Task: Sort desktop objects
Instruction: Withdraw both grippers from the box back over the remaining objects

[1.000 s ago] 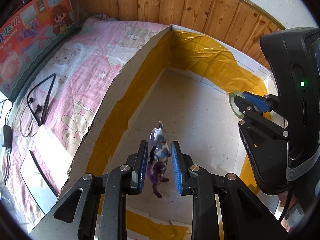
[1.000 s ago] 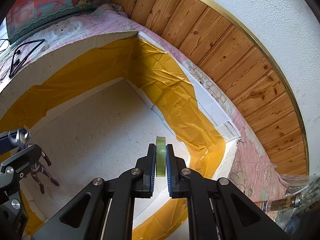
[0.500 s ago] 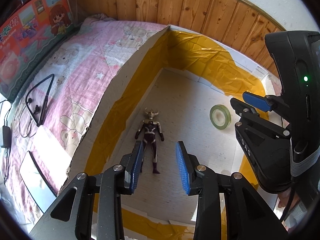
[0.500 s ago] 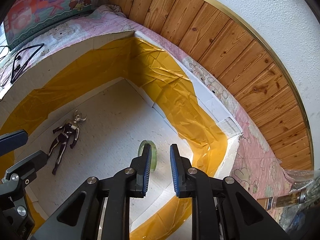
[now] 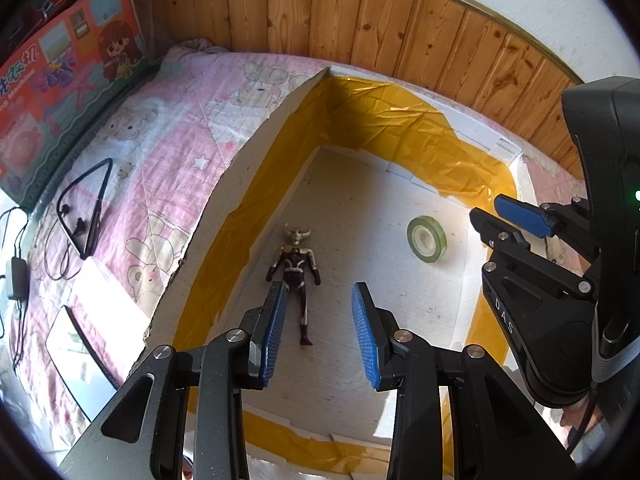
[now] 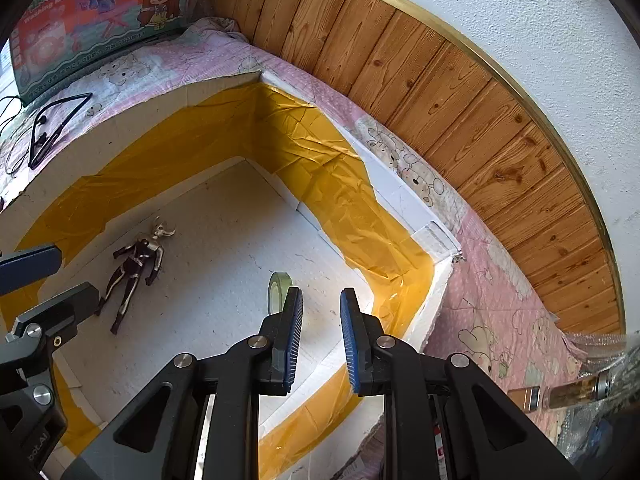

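1. We hold the left gripper (image 5: 318,328) above the foam box (image 5: 256,152), jaws wide and gripping nothing
2. The figure (image 5: 295,270) lies flat on the box floor at about 11 o'clock from the left fingertips, head pointing to 12, its legs showing between the pads
3. We hold the right gripper (image 6: 320,336) over the same box, jaws wide and gripping nothing
4. The tape roll (image 6: 277,292) rests on the floor at about 10 o'clock from the right fingertips, partly hidden by the left pad; in the left view it sits at 2 o'clock from the figure, well apart
5. We judge both items placed in the box, so this step looks like the release and pull-back
6. Next we likely need another item; earphones (image 5: 82,208) lie on the pink sheet (image 5: 168,120) at 9 o'clock, outside the box
7. That calls for lifting clear of the box wall first, jaws kept wide
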A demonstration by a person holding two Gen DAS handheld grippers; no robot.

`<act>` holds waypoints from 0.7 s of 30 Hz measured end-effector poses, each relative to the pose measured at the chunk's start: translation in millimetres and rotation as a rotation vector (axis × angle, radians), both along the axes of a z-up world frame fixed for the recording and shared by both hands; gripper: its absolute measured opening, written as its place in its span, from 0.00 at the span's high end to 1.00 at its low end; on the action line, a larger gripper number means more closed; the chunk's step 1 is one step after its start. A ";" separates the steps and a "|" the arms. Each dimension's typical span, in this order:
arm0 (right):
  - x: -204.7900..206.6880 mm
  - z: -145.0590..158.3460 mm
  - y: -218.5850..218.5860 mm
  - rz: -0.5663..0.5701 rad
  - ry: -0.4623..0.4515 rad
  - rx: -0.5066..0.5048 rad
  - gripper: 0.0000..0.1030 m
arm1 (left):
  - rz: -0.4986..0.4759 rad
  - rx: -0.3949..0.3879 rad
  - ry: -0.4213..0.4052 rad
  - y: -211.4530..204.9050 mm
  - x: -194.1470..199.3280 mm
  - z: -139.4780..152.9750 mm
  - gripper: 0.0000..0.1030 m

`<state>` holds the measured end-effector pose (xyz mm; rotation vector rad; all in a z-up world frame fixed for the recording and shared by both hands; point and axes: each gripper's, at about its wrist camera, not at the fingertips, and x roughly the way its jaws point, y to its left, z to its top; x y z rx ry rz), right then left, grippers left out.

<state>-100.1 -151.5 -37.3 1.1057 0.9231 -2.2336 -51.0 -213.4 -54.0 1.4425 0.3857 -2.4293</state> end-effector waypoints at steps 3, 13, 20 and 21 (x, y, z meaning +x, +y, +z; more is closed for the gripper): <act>5.7 9.3 5.4 0.002 0.007 -0.008 0.79 | -0.004 -0.004 0.010 3.8 2.0 6.2 0.65; 35.3 34.8 22.4 0.028 0.026 -0.041 0.79 | 0.000 -0.015 0.043 16.7 14.8 27.8 0.65; 60.3 53.5 41.4 0.055 0.014 -0.106 0.79 | 0.010 -0.036 0.066 22.0 30.4 41.9 0.65; 64.7 56.1 44.9 0.064 0.006 -0.124 0.79 | 0.011 -0.038 0.069 22.9 32.2 43.3 0.65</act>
